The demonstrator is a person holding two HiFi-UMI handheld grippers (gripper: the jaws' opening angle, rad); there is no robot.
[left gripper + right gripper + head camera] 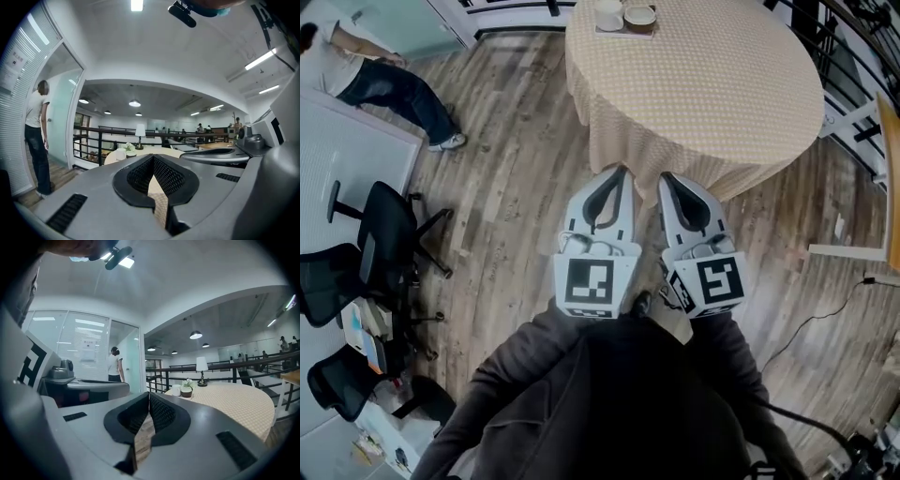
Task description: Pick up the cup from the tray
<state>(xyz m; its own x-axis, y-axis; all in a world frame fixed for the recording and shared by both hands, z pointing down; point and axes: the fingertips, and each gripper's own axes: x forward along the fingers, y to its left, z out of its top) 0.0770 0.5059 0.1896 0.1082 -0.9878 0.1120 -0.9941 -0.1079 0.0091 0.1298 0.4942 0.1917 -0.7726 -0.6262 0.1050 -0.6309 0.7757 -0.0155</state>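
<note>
Left gripper (618, 172) and right gripper (667, 177): jaws clenched on nothing, both by the near edge of the round table with beige checked cloth (722, 103). The white ceramic cup (608, 14) stands on the small tray (625, 33) at the far edge, just beside a brown bowl (639, 17).

Risks: jaws arriving unopened could tip the cup, and a wide approach could knock the bowl.

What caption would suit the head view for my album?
Both shut, the left tool and right tool point toward a round table where a white cup sits on a tray.
</note>
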